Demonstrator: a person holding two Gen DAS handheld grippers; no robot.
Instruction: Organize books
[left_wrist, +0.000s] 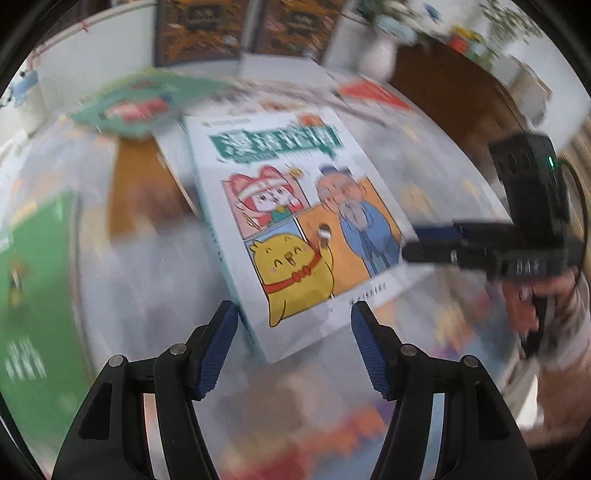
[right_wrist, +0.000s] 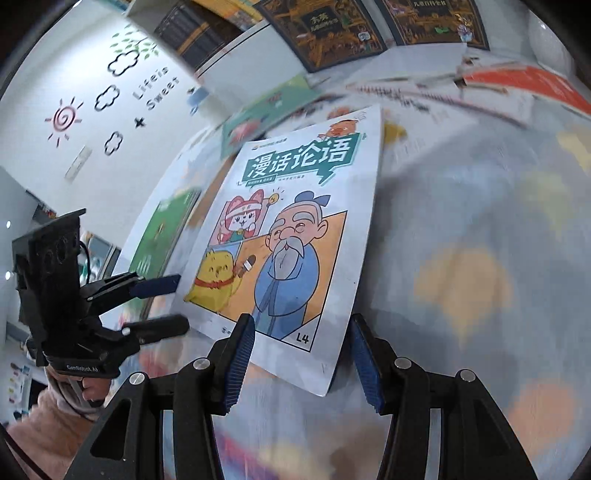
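A white picture book (left_wrist: 295, 229) (right_wrist: 295, 236) with a teal title banner, a yellow chick and a bearded man in blue shows sharp, while the table around it smears. Its lower left corner, by the chick, sits between the blue pads of my left gripper (left_wrist: 293, 314) (right_wrist: 177, 304). The left pad rests against the teal spine. The lower right corner lies between the pads of my right gripper (right_wrist: 301, 321) (left_wrist: 410, 243). Both grippers stand half closed on the corners of the book.
Blurred books lie around: a green book (left_wrist: 37, 295) at left, a teal book (left_wrist: 140, 103) behind, an orange-red book (right_wrist: 535, 85) at far right. Dark books (right_wrist: 332, 33) stand at the back by a white vase (left_wrist: 380, 55). A patterned cloth (right_wrist: 480, 258) covers the table.
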